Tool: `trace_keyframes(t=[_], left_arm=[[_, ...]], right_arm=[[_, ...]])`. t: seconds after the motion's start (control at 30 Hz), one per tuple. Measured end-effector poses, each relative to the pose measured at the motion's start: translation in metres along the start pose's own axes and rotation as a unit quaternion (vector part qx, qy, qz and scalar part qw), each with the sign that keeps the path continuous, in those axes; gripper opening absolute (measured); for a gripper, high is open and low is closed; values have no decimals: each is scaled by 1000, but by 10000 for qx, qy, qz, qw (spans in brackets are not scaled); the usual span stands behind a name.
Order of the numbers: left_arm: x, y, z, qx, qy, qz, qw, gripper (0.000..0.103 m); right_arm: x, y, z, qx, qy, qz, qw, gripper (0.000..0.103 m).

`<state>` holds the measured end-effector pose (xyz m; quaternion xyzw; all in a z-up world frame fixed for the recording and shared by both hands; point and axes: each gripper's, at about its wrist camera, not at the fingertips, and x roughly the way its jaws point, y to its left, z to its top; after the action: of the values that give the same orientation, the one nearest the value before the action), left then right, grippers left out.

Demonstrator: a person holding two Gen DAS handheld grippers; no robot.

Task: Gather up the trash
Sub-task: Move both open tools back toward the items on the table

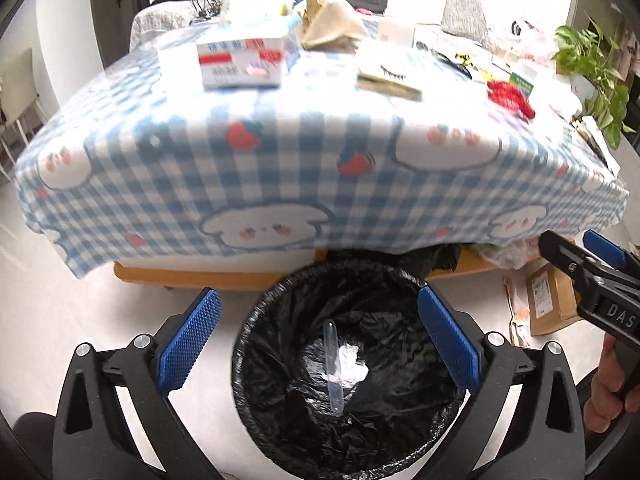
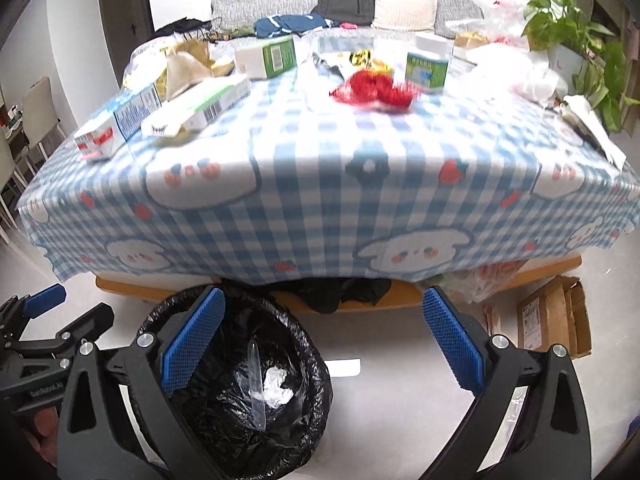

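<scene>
Black-lined bin on floor; clear tube, crumpled white wrapper inside.

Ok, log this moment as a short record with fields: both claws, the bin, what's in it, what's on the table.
left claw: open, empty, over the bin
right claw: open, empty, right of the bin
bin: black liner, on the floor before the table
in bin: clear plastic tube, crumpled white scrap
table: red mesh wad, cartons, paper
</scene>
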<state>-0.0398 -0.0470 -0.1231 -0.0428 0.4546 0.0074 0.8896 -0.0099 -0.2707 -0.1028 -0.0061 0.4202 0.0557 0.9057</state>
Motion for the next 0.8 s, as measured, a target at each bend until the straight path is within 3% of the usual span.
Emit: trace_keyframes(t=[0.37, 0.6, 0.8], left_arm=[[-28, 17, 38, -117, -20, -8, 9999, 97], [-54, 29, 68, -129, -89, -7, 9999, 97], [-51, 38, 93, -195, -54, -39, 9998, 97]], right_arm=[[-26, -2, 30, -24, -251, -38, 9997, 95], [-57, 1, 69, 21, -444, -47, 9990, 95], [-60, -11, 103, -114, -587, -207, 9980, 95]])
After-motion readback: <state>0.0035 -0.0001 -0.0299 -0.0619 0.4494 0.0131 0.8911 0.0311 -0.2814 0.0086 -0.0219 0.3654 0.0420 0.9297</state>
